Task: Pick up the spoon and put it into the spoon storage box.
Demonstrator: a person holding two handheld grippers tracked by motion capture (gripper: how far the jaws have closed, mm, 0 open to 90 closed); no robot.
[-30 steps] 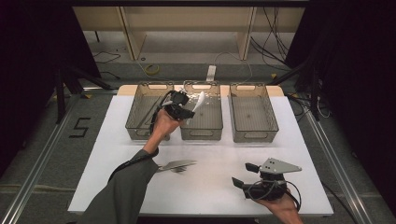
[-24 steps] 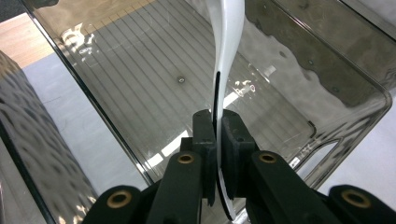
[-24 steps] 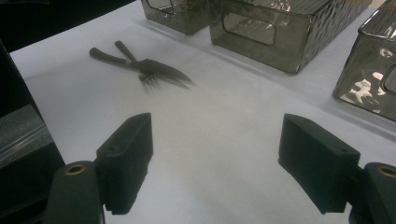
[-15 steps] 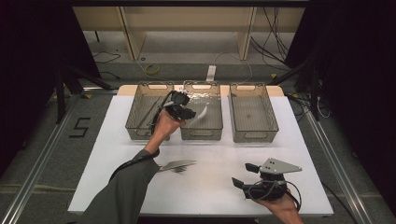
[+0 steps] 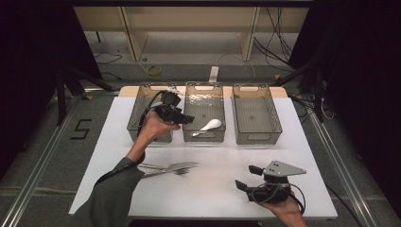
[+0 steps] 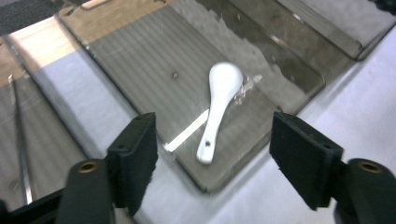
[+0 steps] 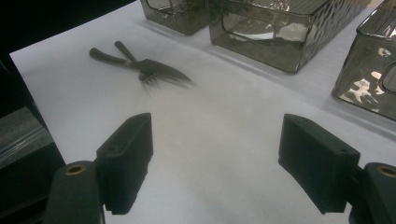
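A white spoon (image 5: 208,126) (image 6: 217,107) lies on the floor of the middle grey see-through bin (image 5: 204,86), bowl toward the right. My left gripper (image 5: 187,119) (image 6: 215,140) hovers over that bin's left wall. Its jaws have just been opening and stand wide apart, gripping nothing, with the spoon lying well below them. My right gripper (image 5: 247,177) (image 7: 217,144) rests near the table's front right, open and empty, pointing left at a metal fork and knife (image 5: 172,168) (image 7: 149,67) that lie crossed on the white table.
A left bin (image 5: 142,94) and a right bin (image 5: 255,88) flank the middle one in a row at the back of the white table (image 5: 302,142). A person's sleeved left arm reaches over the table's front left. Dark floor and metal rails surround the table.
The left gripper held the white spoon over the middle bin a second ago. Its jaws have since opened and the spoon has dropped into the bin. The right gripper kept still.
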